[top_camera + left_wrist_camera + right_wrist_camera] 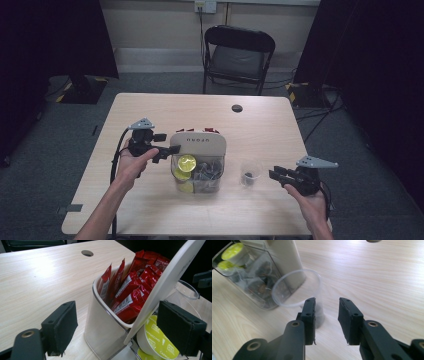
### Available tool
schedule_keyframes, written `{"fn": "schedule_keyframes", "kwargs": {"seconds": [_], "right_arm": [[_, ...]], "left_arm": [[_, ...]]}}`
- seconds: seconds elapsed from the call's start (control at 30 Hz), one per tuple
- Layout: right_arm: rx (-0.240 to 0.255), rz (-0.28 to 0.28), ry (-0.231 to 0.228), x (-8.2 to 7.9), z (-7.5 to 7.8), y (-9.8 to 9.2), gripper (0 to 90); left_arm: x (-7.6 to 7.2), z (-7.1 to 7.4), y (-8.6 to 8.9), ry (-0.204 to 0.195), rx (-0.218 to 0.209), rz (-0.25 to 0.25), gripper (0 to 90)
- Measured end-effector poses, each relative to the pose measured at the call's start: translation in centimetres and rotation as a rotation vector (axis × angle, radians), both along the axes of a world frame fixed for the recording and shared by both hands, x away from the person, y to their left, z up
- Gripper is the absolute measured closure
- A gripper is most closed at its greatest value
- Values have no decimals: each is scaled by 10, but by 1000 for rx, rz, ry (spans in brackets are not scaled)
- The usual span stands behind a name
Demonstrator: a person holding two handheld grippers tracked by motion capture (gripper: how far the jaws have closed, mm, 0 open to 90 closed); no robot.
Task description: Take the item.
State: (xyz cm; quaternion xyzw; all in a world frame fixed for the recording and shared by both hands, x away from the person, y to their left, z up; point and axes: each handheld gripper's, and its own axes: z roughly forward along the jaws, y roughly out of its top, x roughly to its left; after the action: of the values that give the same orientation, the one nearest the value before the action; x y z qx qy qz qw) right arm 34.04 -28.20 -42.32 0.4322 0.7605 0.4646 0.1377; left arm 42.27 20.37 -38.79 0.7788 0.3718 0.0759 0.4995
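Tipping is the risk: the clear plastic cup [297,288] stands just ahead of the right gripper [327,315], whose empty, part-open jaws could nudge it. The left gripper [117,327] jaws, spread wide, straddle the clear plastic capsule holder [105,325] on the surface, gripping nothing.

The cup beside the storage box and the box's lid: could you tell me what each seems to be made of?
The cup looks like thin clear plastic: the table grain shows through its wall. The lid looks like matte off-white plastic, opaque, with a smooth rounded edge. The box under it seems clear glossy plastic, since the yellow capsules inside show through.
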Motion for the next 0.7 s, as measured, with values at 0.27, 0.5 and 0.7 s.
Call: {"fn": "schedule_keyframes", "kwargs": {"seconds": [0.27, 0.5, 0.7], "right_arm": [[-27, -60, 13, -2, -18, -12, 569], [-86, -101, 58, 2, -38, -15, 453], [-167, -145, 95, 5, -55, -10, 334]], "left_arm": [[-1, 2, 3, -2, -9, 7, 168], [-1, 2, 6, -3, -11, 13, 169], [1, 3, 9, -8, -11, -4, 164]]}}
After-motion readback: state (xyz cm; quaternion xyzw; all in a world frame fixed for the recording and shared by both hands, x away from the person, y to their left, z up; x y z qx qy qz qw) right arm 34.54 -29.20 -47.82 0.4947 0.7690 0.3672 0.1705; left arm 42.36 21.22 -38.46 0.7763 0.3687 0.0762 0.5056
